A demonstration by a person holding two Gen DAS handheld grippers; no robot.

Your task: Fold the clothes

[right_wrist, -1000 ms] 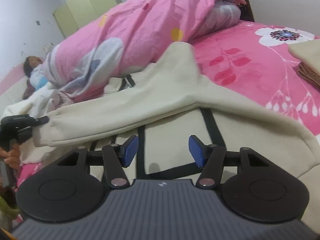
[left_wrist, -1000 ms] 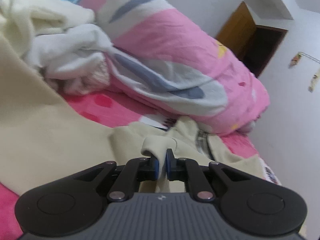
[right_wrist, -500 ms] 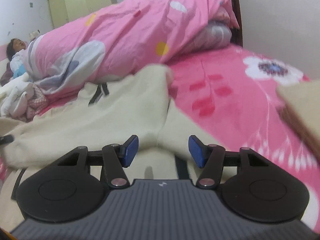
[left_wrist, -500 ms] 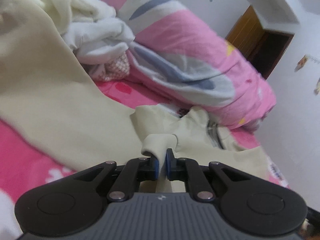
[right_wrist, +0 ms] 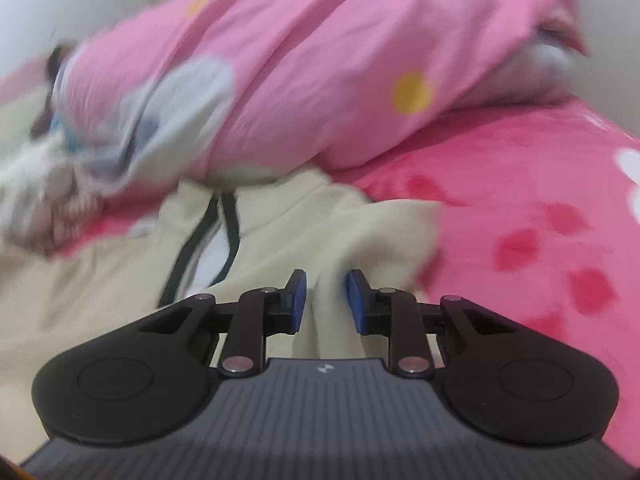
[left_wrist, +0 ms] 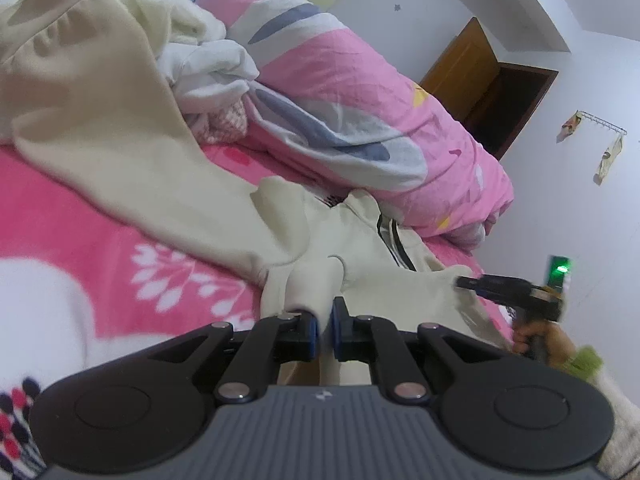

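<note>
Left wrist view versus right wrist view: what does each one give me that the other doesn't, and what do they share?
Only the left wrist view shows the left gripper shut on a fold of the cream garment, the brown door, the white clothes pile, and the right gripper from outside. Only the right wrist view shows the right gripper's fingers partly apart with cream fabric between them, though it is blurred. Both show the garment's black stripes, the pink duvet and the pink bedsheet.

– What covers the bed (left_wrist: 72, 216)?
– A pink floral sheet.
– And on it?
– A cream garment (left_wrist: 360, 264) spread near the front edge, a rolled pink quilt (left_wrist: 360, 92) along the far edge, and crumpled white clothes (left_wrist: 208, 68) touching the quilt.
</note>
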